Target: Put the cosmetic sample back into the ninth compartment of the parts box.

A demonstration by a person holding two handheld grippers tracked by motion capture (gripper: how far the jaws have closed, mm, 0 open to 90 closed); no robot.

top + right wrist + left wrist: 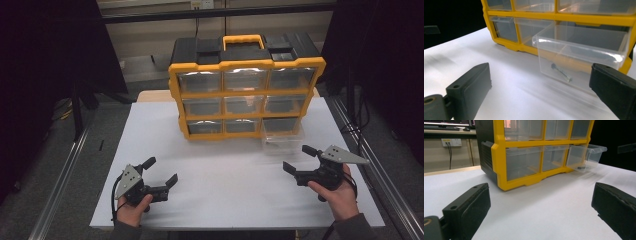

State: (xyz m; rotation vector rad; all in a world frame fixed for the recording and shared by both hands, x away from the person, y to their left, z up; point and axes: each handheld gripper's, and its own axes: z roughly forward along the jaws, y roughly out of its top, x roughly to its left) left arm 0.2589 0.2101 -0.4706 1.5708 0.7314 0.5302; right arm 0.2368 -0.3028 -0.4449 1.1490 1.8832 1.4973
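Jaws of right gripper apart; screw inside pulled-out drawer.

Table: a white rectangular tabletop, with a pale wooden edge showing behind it.
Floor: grey carpet on both sides of the table.
Rails: silver metal rails along the floor, left and right.
Back wall: beige wall panel carrying a white socket plate with dark cables hanging down.
Surroundings: black curtains at both sides; dim light.
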